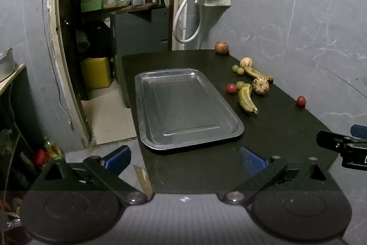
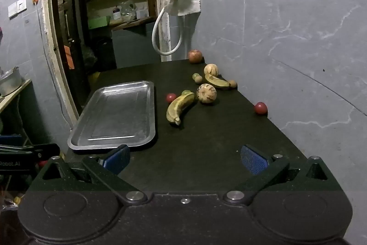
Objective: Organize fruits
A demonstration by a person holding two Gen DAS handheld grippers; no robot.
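An empty steel tray (image 1: 146,107) (image 2: 149,111) lies on the black table (image 1: 275,141) (image 2: 218,141). To its right the fruit is scattered: a near banana (image 1: 246,99) (image 2: 180,105), a striped melon (image 1: 260,85) (image 2: 206,93), a far banana (image 1: 257,74) (image 2: 216,82), a second melon (image 1: 246,62) (image 2: 211,69), an apple (image 1: 221,47) (image 2: 195,56), red tomatoes (image 1: 231,88) (image 2: 260,108) and green grapes (image 1: 240,84). My left gripper (image 1: 184,159) is open over the table's near edge. My right gripper (image 2: 184,159) is open too, short of the fruit. Neither holds anything.
A grey marble wall (image 2: 298,38) borders the table on the right. A doorway (image 1: 103,15) with shelves opens at the back left. A cloth bag and white hose (image 1: 185,22) hang on the wall behind the table. The floor drops off left of the tray.
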